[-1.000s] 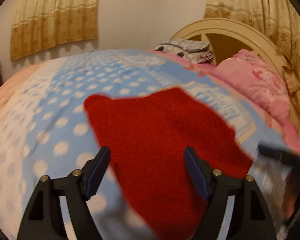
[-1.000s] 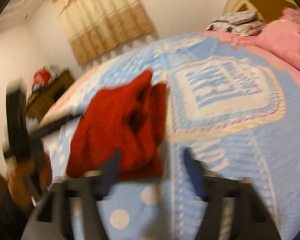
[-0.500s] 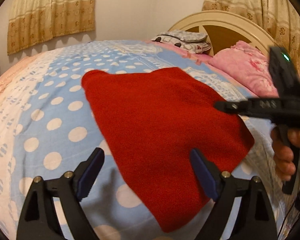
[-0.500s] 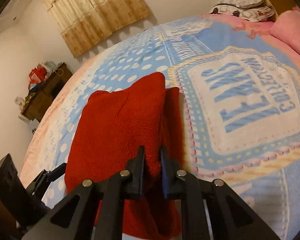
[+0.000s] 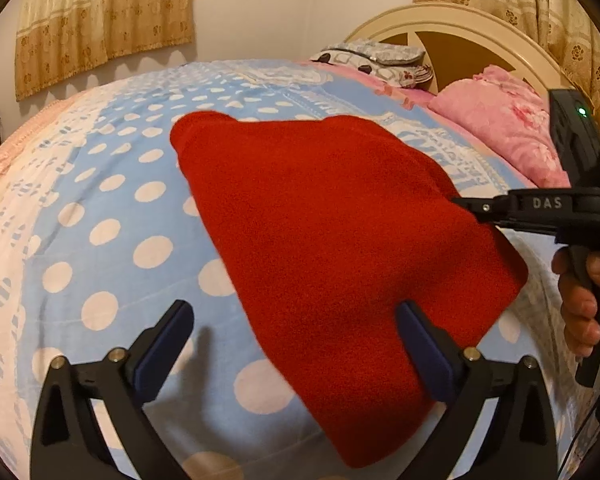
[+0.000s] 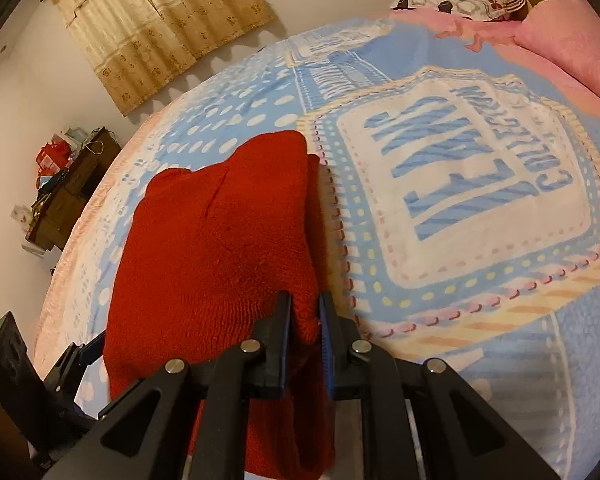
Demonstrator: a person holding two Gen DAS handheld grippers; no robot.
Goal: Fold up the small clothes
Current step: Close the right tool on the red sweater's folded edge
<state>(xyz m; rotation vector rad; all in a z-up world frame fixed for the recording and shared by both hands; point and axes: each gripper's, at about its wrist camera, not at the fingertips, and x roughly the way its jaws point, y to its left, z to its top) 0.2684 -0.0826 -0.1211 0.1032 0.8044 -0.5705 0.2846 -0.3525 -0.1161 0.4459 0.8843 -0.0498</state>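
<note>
My right gripper (image 6: 305, 312) pinches the red cloth (image 5: 340, 232). My left gripper (image 5: 296, 344) has just opened wide, holding nothing. I should lift slowly.

The garment (image 5: 340, 232) is spread on the bed (image 5: 112, 208), and all places are given from it. The left claw (image 5: 296, 352) is held at its near edge, the right claw (image 6: 305, 320) at its right edge, closed on a fold. The pillow (image 5: 504, 136) and headboard (image 5: 460, 28) are seen beyond it to the right. A folded pile (image 5: 376, 60) is set behind it, beside the pillow.
</note>
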